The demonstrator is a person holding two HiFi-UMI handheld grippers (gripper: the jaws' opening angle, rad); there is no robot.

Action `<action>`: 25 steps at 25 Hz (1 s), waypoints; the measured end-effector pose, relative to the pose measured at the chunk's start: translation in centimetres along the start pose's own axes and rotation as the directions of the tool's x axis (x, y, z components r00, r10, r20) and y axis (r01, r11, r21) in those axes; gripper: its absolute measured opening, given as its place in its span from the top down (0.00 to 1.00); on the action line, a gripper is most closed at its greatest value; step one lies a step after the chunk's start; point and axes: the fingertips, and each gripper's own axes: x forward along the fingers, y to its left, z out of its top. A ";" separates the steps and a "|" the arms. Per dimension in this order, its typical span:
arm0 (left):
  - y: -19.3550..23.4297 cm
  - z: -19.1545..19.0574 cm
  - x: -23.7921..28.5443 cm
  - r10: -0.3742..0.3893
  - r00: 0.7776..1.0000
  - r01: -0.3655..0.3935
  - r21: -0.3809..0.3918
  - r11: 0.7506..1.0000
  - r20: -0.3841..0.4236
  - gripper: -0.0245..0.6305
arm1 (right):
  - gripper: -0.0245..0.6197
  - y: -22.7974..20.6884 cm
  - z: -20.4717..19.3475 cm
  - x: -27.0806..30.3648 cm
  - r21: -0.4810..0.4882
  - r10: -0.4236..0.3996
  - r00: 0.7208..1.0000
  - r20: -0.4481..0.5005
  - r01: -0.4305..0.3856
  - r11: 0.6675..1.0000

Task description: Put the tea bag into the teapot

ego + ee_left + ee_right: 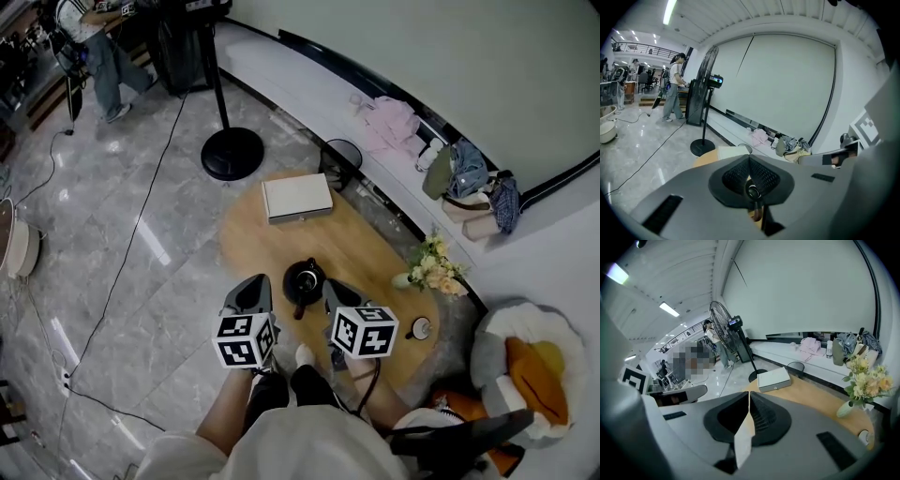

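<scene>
Tea bag (742, 441) hangs pinched in the right gripper (749, 399), whose fingers are clenched on it beside the teapot (305, 281) on the worktop (361, 239); it is not yet inside. The left gripper (749, 161) fingers clench a small dark round piece (753, 191), possibly the lid. Lowering and release remain.

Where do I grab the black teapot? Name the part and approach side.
Grip the teapot by its straight handle, coming from the near side. It seems to stick out toward the near edge of the table, clear of the round body.
</scene>
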 end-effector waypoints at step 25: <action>-6.6 18.2 -3.7 -0.155 0.934 0.060 0.287 0.956 0.321 0.94 | 0.91 0.7 16.6 -9.2 -0.140 -0.046 0.915 0.400 0.111 0.984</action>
